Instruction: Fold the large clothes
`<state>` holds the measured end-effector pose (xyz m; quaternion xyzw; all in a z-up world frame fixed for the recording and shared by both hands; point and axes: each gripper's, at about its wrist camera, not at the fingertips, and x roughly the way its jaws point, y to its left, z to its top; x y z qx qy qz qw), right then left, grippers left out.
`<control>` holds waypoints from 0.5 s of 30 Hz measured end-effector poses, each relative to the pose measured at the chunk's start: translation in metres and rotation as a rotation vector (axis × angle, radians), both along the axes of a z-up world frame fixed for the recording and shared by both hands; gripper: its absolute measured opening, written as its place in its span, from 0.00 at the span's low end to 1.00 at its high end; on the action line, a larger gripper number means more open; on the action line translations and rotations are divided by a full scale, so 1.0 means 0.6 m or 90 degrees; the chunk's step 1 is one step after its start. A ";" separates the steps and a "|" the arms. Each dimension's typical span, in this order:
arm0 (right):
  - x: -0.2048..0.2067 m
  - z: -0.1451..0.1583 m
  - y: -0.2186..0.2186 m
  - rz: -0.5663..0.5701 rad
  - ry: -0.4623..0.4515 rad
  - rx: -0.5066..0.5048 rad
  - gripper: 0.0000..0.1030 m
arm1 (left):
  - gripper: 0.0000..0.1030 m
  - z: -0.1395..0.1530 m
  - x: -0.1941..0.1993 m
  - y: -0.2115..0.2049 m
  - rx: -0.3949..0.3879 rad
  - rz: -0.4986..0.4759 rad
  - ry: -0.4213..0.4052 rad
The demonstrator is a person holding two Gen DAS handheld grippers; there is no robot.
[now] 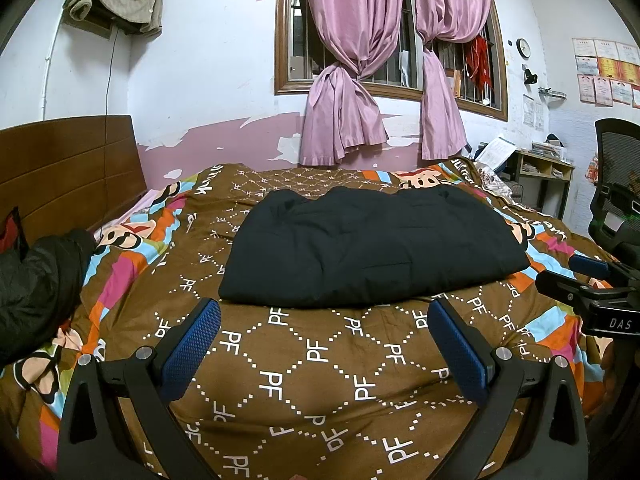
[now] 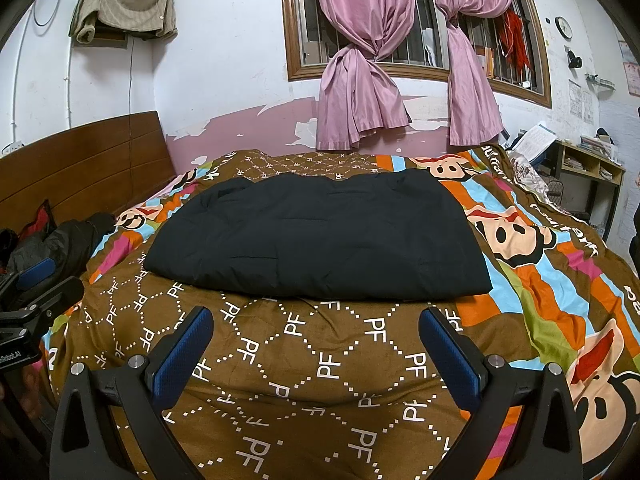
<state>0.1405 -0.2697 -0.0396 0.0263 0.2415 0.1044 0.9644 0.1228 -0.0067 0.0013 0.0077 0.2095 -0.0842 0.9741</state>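
A large black padded garment [image 1: 372,244] [image 2: 320,240] lies folded into a flat rectangle in the middle of the bed. My left gripper [image 1: 326,312] hovers open just short of its near edge, holding nothing. My right gripper [image 2: 316,320] also stands open and empty, a little back from the same near edge. The right gripper's body [image 1: 600,292] shows at the right edge of the left wrist view. At the left edge of the right wrist view is the left gripper's body [image 2: 32,300].
A brown patterned quilt [image 1: 320,380] [image 2: 320,380] covers the bed. Another dark jacket [image 1: 36,276] [image 2: 52,244] is heaped at the left by the wooden headboard [image 1: 68,168]. A black office chair [image 1: 618,184] and a low shelf [image 1: 544,172] stand to the right.
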 end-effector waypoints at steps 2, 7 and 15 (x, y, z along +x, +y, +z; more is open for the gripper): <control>0.000 0.000 0.000 0.000 0.001 0.000 1.00 | 0.98 0.000 0.000 0.000 0.000 0.000 0.000; 0.000 0.000 0.000 -0.001 0.002 0.001 1.00 | 0.98 0.000 0.000 0.001 0.000 0.000 0.000; 0.000 -0.001 -0.006 -0.002 0.003 0.002 1.00 | 0.98 -0.001 0.000 0.001 0.000 -0.001 0.000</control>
